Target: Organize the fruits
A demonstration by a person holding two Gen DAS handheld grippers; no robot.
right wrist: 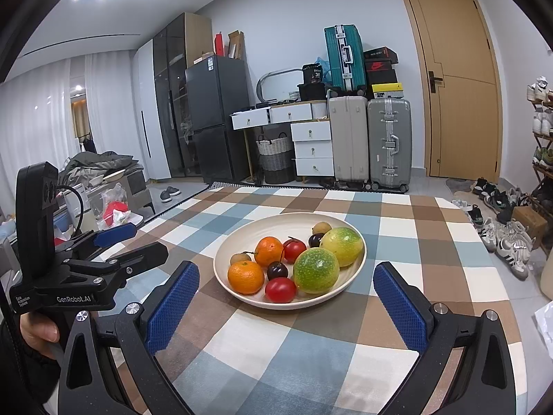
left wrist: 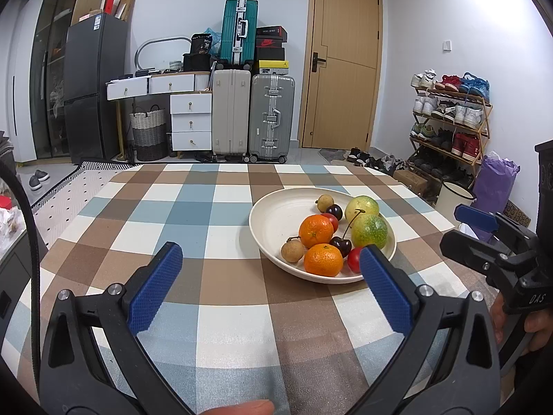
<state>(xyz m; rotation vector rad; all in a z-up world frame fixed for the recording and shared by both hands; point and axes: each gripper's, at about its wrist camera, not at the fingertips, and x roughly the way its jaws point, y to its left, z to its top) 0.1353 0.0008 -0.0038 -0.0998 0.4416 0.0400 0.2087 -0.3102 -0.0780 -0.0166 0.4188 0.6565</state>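
Checked tablecloth (right wrist: 311, 346) in brown, blue and white covering the table; the cream plate (right wrist: 242, 238) rests on it, holding all the fruit: two oranges (right wrist: 245, 276), green-yellow passion fruits (right wrist: 316, 270), cherries and longans. Left gripper (left wrist: 269, 276) and right gripper (right wrist: 287, 297), both spread wide and empty, hover near the plate. Beyond the plate: suitcases (left wrist: 254, 114), white drawers (left wrist: 191, 122), wooden door (left wrist: 342, 65)

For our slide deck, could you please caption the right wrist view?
Open right hand-held gripper faces a plate of mixed fruit on a checked tablecloth.
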